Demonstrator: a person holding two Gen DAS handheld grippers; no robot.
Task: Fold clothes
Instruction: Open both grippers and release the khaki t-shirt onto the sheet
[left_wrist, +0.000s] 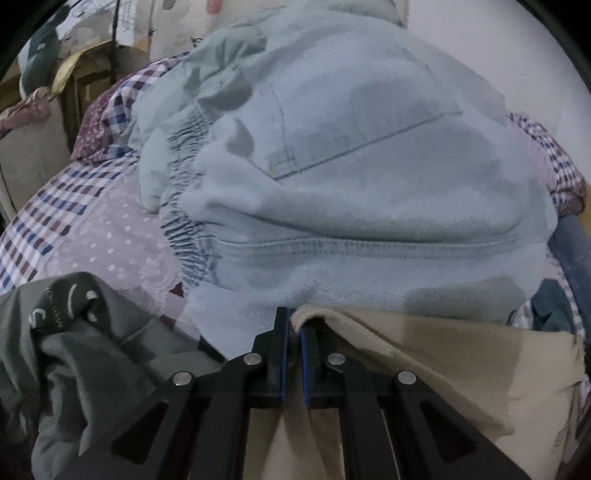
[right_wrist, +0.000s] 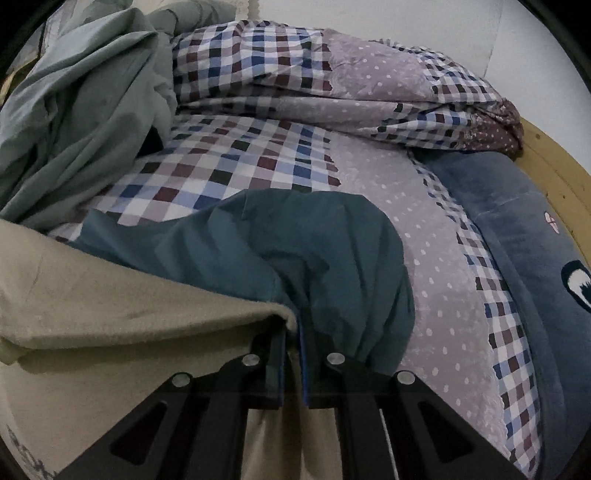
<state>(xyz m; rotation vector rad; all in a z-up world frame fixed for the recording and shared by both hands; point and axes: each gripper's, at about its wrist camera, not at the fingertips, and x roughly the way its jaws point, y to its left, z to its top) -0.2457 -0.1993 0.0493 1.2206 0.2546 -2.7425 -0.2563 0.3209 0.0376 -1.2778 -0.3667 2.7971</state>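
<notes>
The beige fleece garment (left_wrist: 443, 354) is what I have in both tools right now. My left tool (left_wrist: 293, 325) has its two black fingers drawn together on a folded edge of that beige cloth, which runs off to the tool's right and down beneath it. Straight ahead of the left tool, touching the pinched edge, lies a pale blue denim garment with an elastic waistband and a stitched pocket (left_wrist: 351, 166), heaped on the bed. To the left of that tool sits a crumpled grey-green garment with white printed marks (left_wrist: 74, 332).

My right tool (right_wrist: 293, 325) is likewise clamped on the beige fleece (right_wrist: 110, 314), whose bulk spreads to the tool's left. A dark teal cloth (right_wrist: 295, 251) lies directly ahead of the right tool and drapes down against its right finger; I cannot tell whether any of it is caught between the fingers. Beyond that is the checked and polka-dotted bed cover (right_wrist: 258, 155), with a rumpled sage-green sheet (right_wrist: 92, 110) far to the left and a blue plush blanket (right_wrist: 517, 229) along the right edge.
</notes>
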